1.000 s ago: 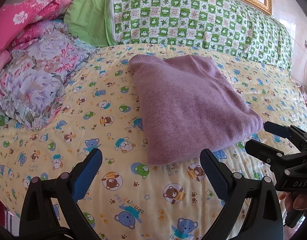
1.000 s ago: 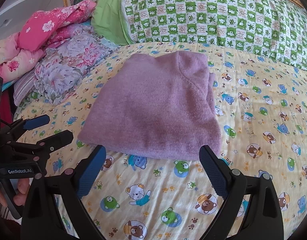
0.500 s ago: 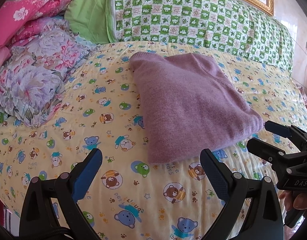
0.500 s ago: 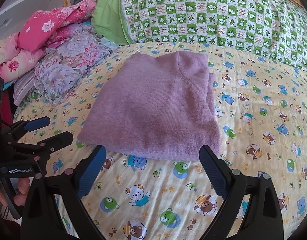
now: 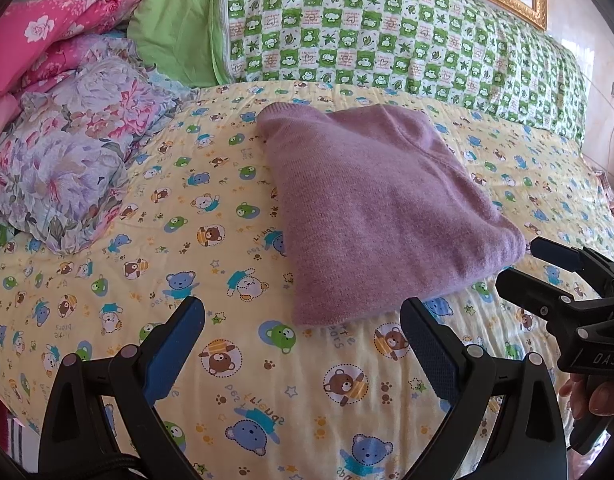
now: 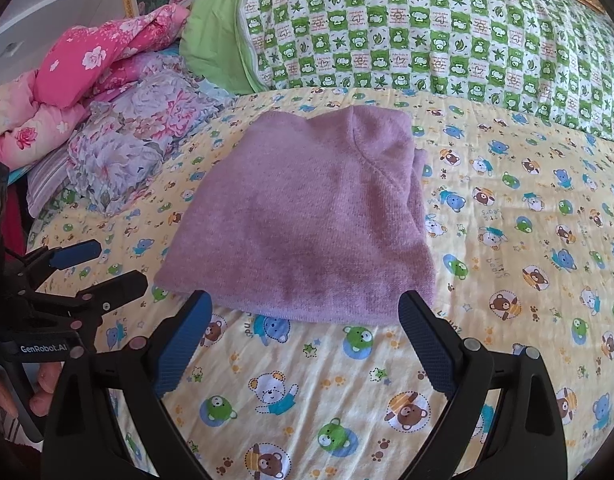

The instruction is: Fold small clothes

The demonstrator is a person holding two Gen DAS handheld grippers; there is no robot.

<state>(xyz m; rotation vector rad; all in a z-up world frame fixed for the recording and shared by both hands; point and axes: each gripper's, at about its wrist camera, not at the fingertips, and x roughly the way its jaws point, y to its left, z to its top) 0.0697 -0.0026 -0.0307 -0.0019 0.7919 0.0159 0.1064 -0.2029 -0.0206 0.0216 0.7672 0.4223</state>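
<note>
While both grippers hang low over the bed (image 5: 107, 280), a purple sweater (image 5: 379, 216) lies folded flat on the yellow bear sheet, out past their tips. The left gripper (image 5: 303, 344) is wide open and holds nothing. The sweater's near edge sits just beyond it, more toward its right finger (image 5: 431, 352). In the right wrist view, the right gripper (image 6: 305, 336) is wide open too and holds nothing. The sweater (image 6: 307, 220) lies straight ahead of it, and the near edge comes down between the two finger tips, but I cannot tell if it touches them. Each gripper shows in the other's view: the right one at the right edge near the sweater's right corner, the left one at the left edge near its left corner. A green checked pillow (image 5: 387, 32) lies at the far end of the bed. Flowery bedding (image 5: 75, 152) is piled at the far left.
</note>
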